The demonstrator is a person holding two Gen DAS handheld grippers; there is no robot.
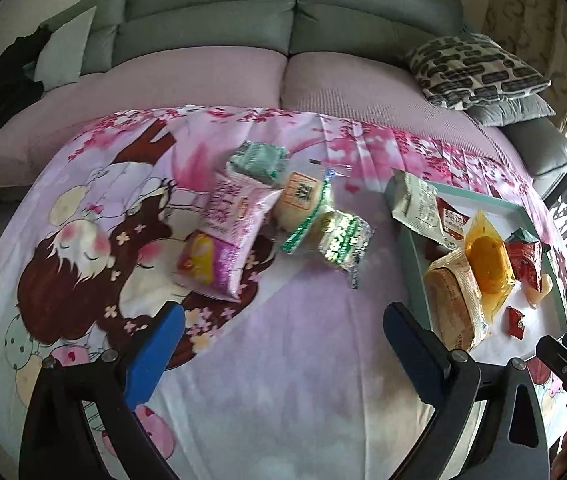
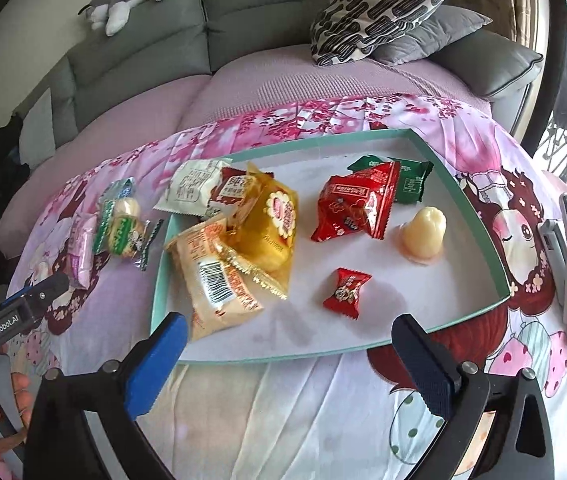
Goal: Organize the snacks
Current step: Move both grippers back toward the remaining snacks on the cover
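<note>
Covering the table, a pink cartoon cloth (image 1: 283,340) fronts a grey sofa (image 1: 283,12).

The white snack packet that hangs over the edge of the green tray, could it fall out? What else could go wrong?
Maybe. The white snack packet lies across the rim of the shallow green-edged tray, so a bump could tip it out. The beige packet, clear yellow packet and others are heaped together, so grabbing one may drag its neighbours. The loose snacks on the pink cartoon cloth overlap too, so the open left tool may catch two.
</note>
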